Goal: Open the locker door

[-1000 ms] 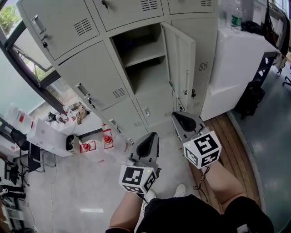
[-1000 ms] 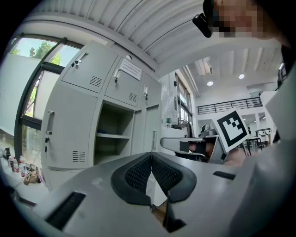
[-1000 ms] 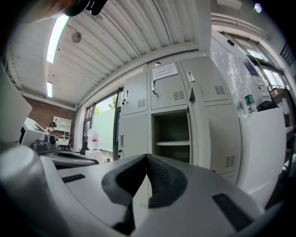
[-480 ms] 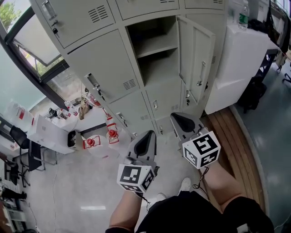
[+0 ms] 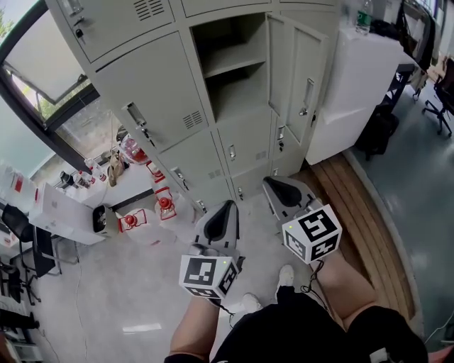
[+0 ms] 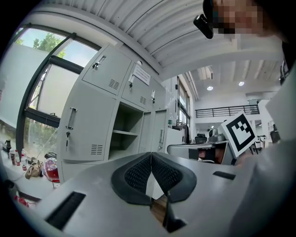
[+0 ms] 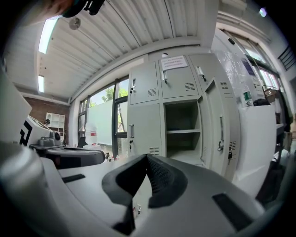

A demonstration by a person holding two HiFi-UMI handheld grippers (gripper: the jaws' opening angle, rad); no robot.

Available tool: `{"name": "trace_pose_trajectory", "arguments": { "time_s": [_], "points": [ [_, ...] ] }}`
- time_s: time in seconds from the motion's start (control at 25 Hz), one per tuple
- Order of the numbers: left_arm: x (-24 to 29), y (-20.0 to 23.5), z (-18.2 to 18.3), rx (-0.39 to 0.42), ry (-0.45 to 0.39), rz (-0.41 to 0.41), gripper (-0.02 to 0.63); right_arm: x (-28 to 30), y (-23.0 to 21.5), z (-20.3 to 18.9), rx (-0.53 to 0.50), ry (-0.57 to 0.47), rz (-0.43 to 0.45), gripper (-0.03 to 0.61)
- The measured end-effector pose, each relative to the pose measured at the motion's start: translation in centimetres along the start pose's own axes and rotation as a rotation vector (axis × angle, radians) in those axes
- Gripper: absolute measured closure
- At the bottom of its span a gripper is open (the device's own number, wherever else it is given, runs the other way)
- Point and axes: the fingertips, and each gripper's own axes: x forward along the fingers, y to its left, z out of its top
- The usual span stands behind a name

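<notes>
Locker door (image 5: 301, 81) hangs open on the right side of its compartment (image 5: 230, 64), in the grey locker bank (image 5: 152, 106) at the far side of the room, well apart from both of your tools. Compared with a second ago the door looks swung a little wider, and the whole bank sits higher in the head view. Your left gripper (image 5: 223, 216) and right gripper (image 5: 280, 188) hold nearly the same places as before, low and near you. Each has its jaws pressed together with nothing between them, as the left gripper view (image 6: 151, 159) and right gripper view (image 7: 147, 162) both show.

Only the gripper views reach the top row of lockers, where a paper notice (image 7: 175, 62) is stuck on an upper door. The left gripper view alone catches the marker cube (image 6: 239, 132) of your other tool. Only the head view takes in the red items (image 5: 145, 213) low at the left and the wooden floor strip (image 5: 362, 205) on the right.

The open compartment shows one shelf (image 5: 227, 71) across its middle. Right of the bank, a bottle (image 5: 364, 15) stands on the white cabinet (image 5: 355, 78).
</notes>
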Motion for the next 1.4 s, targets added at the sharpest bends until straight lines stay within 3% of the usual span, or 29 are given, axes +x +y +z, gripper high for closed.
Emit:
{"name": "trace_pose_trajectory", "arguments": {
  "time_s": [0.64,1.4],
  "points": [
    [-3.9,-1.7,0.3,0.017,-0.014,-0.041,0.597,-3.7,3.2,-0.3,-0.014,-0.015,-0.035,0.525],
    [-5.2,-0.8,0.2,0.02,-0.008,-0.047,0.597,-3.5,5.0,-0.7,-0.016,-0.003,-0.031,0.525]
  ]
}}
